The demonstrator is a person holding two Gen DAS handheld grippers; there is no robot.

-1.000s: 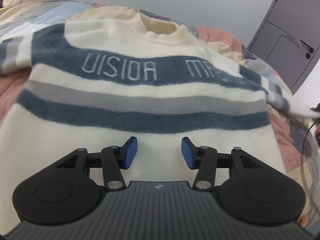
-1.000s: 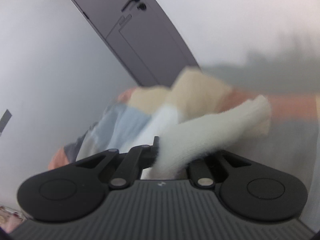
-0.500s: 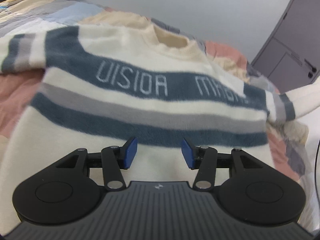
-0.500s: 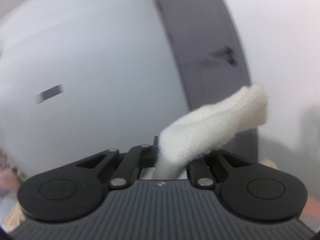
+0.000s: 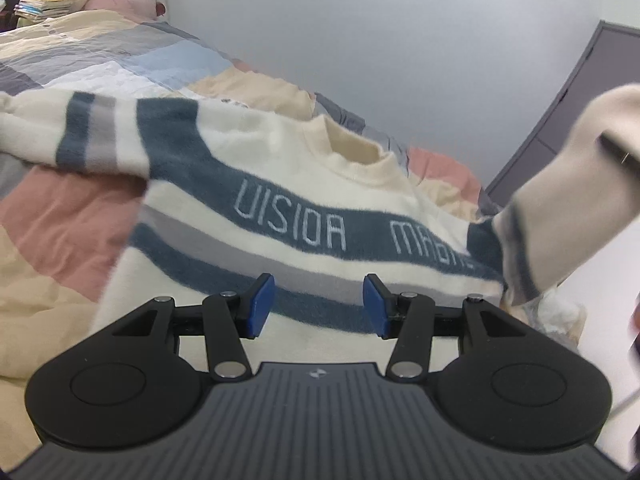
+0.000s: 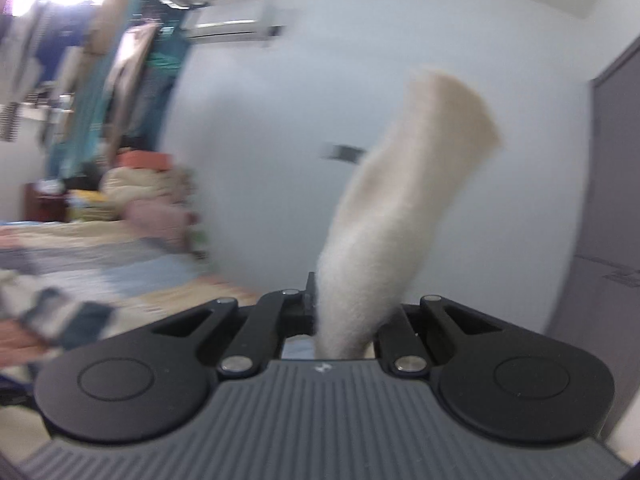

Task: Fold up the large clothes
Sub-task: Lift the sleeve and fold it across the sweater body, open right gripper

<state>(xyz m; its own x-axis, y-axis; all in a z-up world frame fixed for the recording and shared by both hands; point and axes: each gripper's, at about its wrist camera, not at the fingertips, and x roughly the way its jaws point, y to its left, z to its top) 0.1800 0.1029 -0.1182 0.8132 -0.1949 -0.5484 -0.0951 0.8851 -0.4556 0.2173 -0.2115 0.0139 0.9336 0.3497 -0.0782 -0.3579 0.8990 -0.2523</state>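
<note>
The right gripper [image 6: 347, 320] is clamped on the cream fleece sleeve [image 6: 404, 208], whose cuff end stands up past the black linkage; its pads are buried in the pile. From the left wrist view that same sleeve rises off the bed at the far right. The left gripper [image 5: 318, 306] hangs with its blue pads [image 5: 260, 308] set wide apart, nothing between them, above the lower front of the fuzzy cream sweater with slate-blue and grey stripes [image 5: 280, 208]. The sweater lies face up on a patchwork quilt of peach, pink and pale blue squares [image 5: 68, 216], its other sleeve stretched out to the left.

The right view is badly smeared, so how deep the grip sits on the cuff is probably shallow, but I cannot be sure. If so, the thick fleece could slide out mid-swing and the sleeve drop short of the chest. With nothing pinning the body, pulling the sleeve across may also drag the shoulder and rumple the striped front on the soft quilt.
</note>
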